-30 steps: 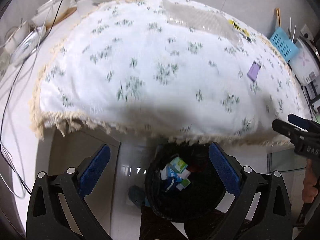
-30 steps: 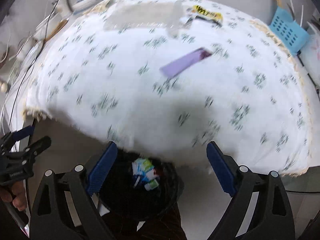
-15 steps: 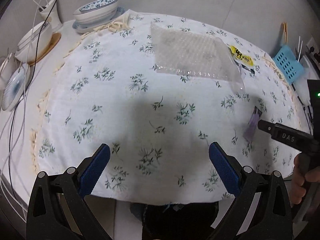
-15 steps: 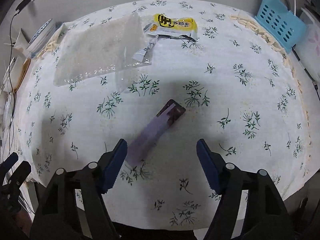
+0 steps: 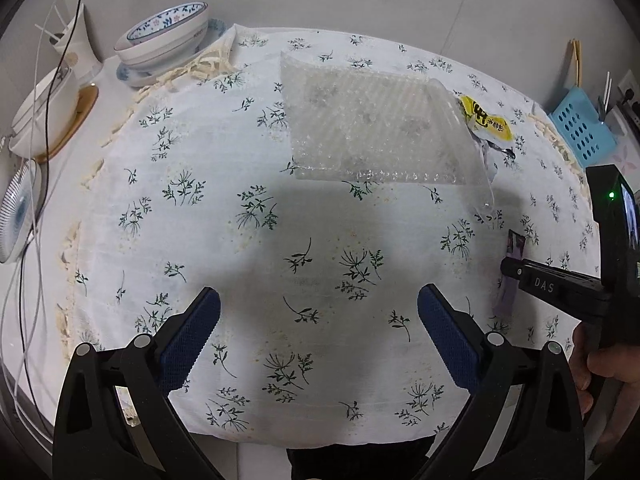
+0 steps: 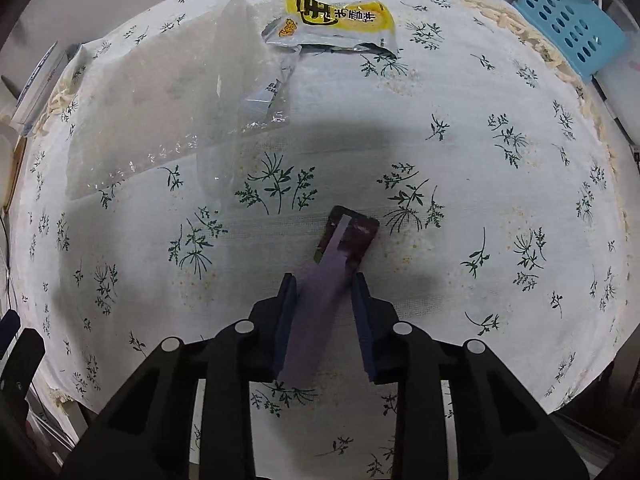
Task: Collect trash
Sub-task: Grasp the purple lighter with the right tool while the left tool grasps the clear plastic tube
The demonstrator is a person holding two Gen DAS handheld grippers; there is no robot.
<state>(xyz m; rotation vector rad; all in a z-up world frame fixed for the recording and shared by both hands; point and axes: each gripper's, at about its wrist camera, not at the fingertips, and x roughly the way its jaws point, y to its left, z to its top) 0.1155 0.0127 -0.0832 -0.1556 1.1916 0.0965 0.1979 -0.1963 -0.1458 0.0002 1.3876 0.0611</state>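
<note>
A: Where is the right gripper (image 6: 325, 288)?
B: Low over the flowered tablecloth (image 6: 460, 152), pointing steeply down, its blue pads either side of the purple wrapper (image 6: 320, 292). The jaws are closing with the wrapper between them; the left pad looks to be against its edge, while a sliver of cloth shows beside the right one.

A: And the wrapper itself?
B: Flat on the cloth, its dark torn end on the far side, the pale strip running back between the fingers.

A: The left gripper (image 5: 318, 316)?
B: Jaws wide apart, nothing between them, over bare cloth near the table's near edge.

A: Other trash?
B: A bubble wrap sheet (image 5: 372, 128) lies farther off, with a yellow snack packet (image 6: 340, 20) just to its right, tucked partly under its edge
</note>
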